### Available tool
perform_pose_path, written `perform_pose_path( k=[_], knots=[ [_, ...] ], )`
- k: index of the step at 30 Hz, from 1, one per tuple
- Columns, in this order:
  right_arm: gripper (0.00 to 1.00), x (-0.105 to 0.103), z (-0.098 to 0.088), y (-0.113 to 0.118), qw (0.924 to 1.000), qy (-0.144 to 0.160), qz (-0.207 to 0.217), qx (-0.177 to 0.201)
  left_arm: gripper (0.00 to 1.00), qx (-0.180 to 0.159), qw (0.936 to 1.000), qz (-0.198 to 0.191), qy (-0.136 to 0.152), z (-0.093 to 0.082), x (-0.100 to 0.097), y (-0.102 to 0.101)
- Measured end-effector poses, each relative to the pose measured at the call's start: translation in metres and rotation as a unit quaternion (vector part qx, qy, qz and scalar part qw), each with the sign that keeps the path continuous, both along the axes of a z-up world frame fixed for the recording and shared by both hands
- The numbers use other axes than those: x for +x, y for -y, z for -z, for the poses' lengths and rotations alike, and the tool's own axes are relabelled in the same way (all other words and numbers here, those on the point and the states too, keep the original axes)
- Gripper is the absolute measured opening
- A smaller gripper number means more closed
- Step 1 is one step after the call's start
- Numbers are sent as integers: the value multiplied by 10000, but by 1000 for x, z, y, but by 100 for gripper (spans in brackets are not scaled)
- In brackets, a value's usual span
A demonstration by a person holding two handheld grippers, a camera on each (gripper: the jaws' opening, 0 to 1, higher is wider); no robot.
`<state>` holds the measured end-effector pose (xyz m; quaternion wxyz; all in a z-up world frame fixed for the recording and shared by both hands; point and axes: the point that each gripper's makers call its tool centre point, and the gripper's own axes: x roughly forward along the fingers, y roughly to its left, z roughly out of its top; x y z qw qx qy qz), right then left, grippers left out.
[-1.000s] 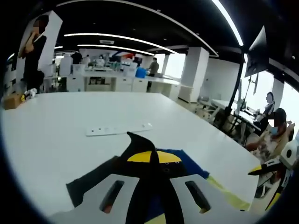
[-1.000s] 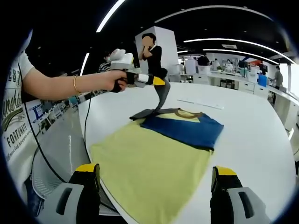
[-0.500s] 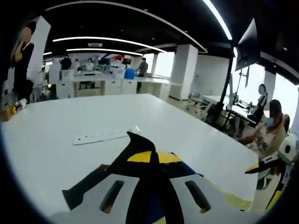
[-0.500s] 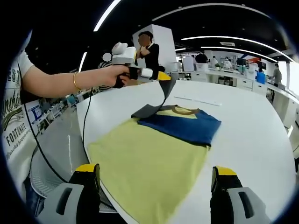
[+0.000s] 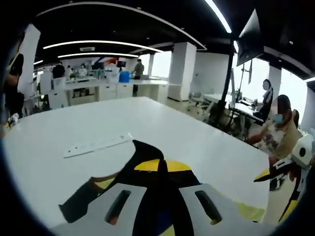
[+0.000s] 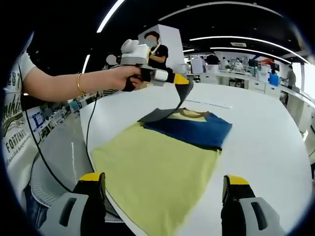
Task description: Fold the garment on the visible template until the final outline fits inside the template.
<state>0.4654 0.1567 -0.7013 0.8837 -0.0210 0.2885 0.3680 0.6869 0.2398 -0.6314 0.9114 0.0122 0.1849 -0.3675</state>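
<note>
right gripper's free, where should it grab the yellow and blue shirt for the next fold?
Probably the yellow and blue shirt's near yellow hem, which lies flat toward the open right gripper. Come in low from that edge; the left gripper already lifts the dark sleeve at the far end.

Open office: white pillar (image 5: 182,71), curved ceiling lights (image 5: 123,44).

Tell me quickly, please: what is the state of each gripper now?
Left gripper: shut on the dark sleeve, lifting it off the table.
Right gripper: open, holding nothing.
</note>
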Motion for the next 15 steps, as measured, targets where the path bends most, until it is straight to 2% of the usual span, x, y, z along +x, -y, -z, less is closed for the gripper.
perform_pose_path(
  k=[2, 6, 15],
  knots=[
    [98, 0, 1, 0, 10000, -8, -3, 0, 0, 145, 9999, 76, -20, 7, -1, 5],
    [99, 1, 1, 2, 10000, -9, 6, 6, 0, 89, 9997, 199, -125, 15, -6, 19],
    [99, 2, 2, 4, 10000, -16, 62, 30, 0, 306, 9978, 490, -330, 39, -16, 44]
  ],
)
